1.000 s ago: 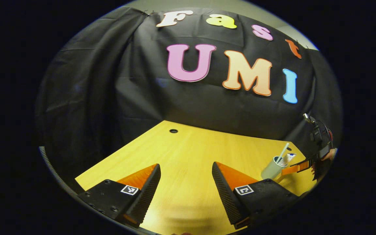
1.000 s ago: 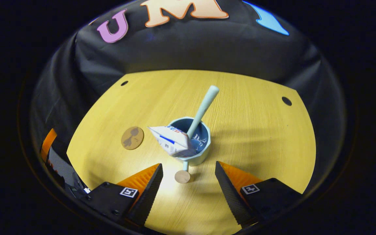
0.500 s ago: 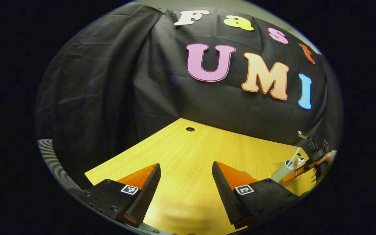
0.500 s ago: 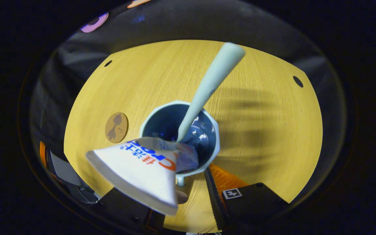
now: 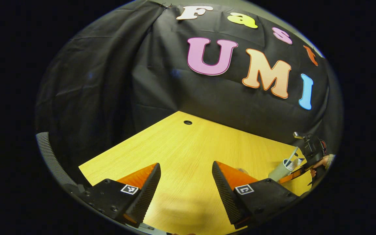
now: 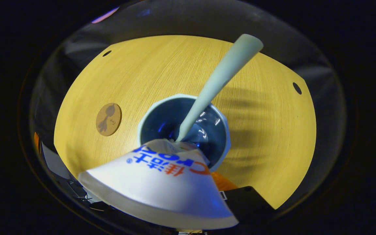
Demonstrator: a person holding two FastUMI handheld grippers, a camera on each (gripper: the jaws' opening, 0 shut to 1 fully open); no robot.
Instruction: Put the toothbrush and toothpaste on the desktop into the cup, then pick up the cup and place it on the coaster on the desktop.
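Note:
In the right gripper view I look straight down into the pale blue cup [image 6: 223,121] on the yellow desktop [image 6: 273,137]. The mint toothbrush [image 6: 220,75] leans out of it, handle toward me. The white toothpaste tube [image 6: 162,192] also stands in it, its flat end hiding my left finger. My right gripper's other orange finger [image 6: 223,183] lies just under the cup's near wall. The round brown coaster [image 6: 108,115] lies to the cup's left. In the left gripper view my left gripper [image 5: 185,168] hovers open and holds nothing, while the cup [image 5: 280,170] and the right gripper [image 5: 309,150] show far right.
Two small round holes [image 6: 296,88] pierce the desktop near its far corners. The black cloth wall closes off the back and left. A person's hand [image 5: 322,161] holds the right gripper by the table's right edge. Bare wood lies between the left gripper and the cup.
The right gripper has come down close over the cup, and its visible finger has drawn inward. The left gripper has swung a little left, sliding the cup toward its view's right edge.

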